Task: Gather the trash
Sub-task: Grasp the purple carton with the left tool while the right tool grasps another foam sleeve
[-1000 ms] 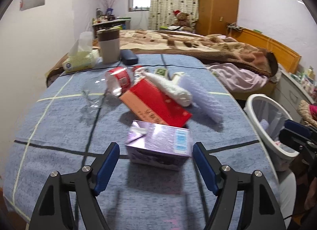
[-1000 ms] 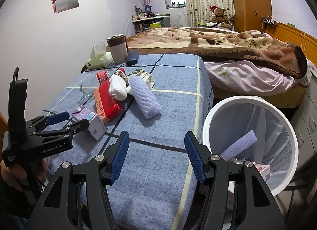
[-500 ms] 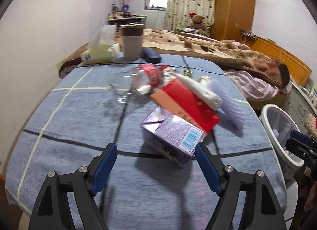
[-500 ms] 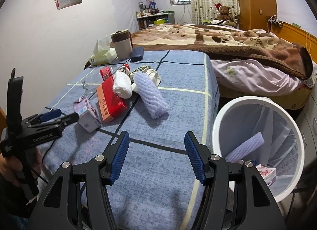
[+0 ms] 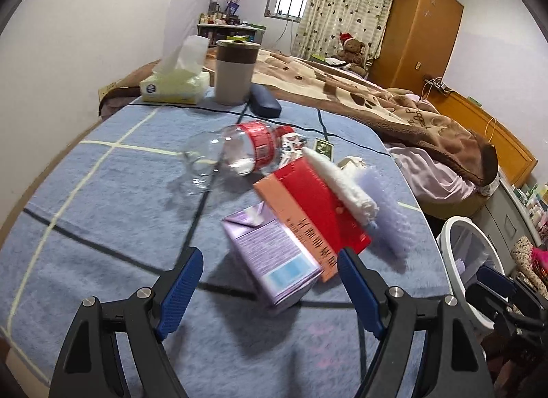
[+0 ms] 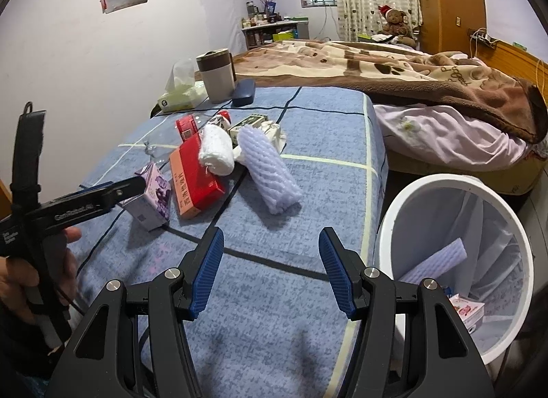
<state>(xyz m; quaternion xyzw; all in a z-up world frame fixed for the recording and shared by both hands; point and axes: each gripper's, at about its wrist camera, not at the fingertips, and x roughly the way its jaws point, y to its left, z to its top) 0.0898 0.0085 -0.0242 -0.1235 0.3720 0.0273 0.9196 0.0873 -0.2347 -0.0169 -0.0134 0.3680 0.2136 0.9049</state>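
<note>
A purple carton [image 5: 274, 257] lies tilted on the blue cloth, between the open fingers of my left gripper [image 5: 270, 290]; it also shows in the right wrist view [image 6: 152, 195]. Behind it lie a red box [image 5: 308, 209], a white foam roll [image 5: 342, 182], a lilac foam net [image 6: 269, 168] and a clear plastic bottle [image 5: 236, 154]. My right gripper [image 6: 272, 274] is open and empty above the cloth's near right part. The white trash bin [image 6: 387, 226] stands to its right with a foam net and a small carton inside.
A tissue box [image 5: 174, 84], a brown-lidded cup [image 5: 234, 72] and a dark case [image 5: 265, 106] stand at the table's far end. A bed with a brown blanket [image 6: 411, 69] lies beyond. The wall is at the left.
The left gripper has moved in around the purple carton, which has turned and tilted up against the red box. The right gripper has stayed nearly still.
</note>
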